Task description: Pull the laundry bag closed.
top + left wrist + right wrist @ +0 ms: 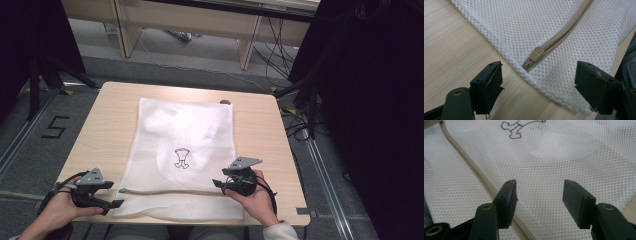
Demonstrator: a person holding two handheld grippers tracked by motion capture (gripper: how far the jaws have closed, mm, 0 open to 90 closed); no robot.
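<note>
Mesh bag (pixel 185 150) flat on wooden table (pixel 100 130); grey floor (pixel 30 145).

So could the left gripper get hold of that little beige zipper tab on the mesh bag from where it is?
Probably yes: the left gripper is open, and the zipper tab lies uncovered on the mesh bag just ahead of it.

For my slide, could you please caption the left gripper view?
Open left gripper poised over the beige zipper slider at the corner of a white mesh laundry bag on a wooden table.
</note>
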